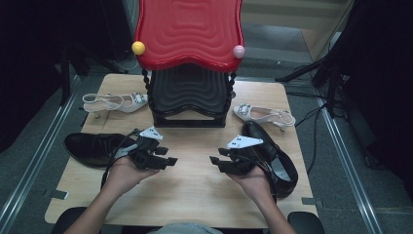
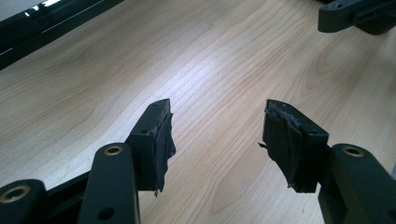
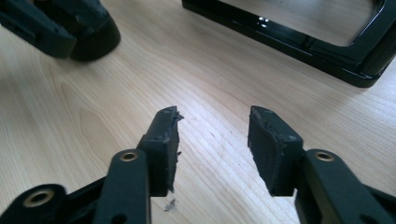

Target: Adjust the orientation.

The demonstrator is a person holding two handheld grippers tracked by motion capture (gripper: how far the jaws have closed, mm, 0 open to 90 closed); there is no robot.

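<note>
Both tongs hover low over the bare middle of the bench (image 1: 195, 195), just in front of the black lower tier of the shoe rack (image 1: 189, 105), and each is spread open with nothing between its jaws: the left tongs (image 1: 164, 157) show a wide gap over plain wood in the left gripper view (image 2: 217, 135), and the right tongs (image 1: 218, 162) show the same in the right gripper view (image 3: 212, 140), with the rack's glossy base rail (image 3: 299, 39) beyond them. The nearest things are the two black leather shoes: one (image 1: 92, 147) lies to the left of the rack's front, just beside the left hand (image 1: 125, 173), and the other (image 1: 275, 158) lies to the right of the rack, partly under the right hand (image 1: 251, 178). Two pale heeled sandals flank the rack, one at its left (image 1: 114, 102) and one at its right (image 1: 265, 114). The work looks to be putting shoes on the rack, and no shoe is gripped yet. The risks ahead, as I judge them: the polished leather could slip from worn, frayed pads (image 2: 161, 135) if only a thin edge is pinched; a shoe held by its rim may swing and knock the rack's post; and the trailing cable by the left shoe could snag as that hand lifts.
</note>
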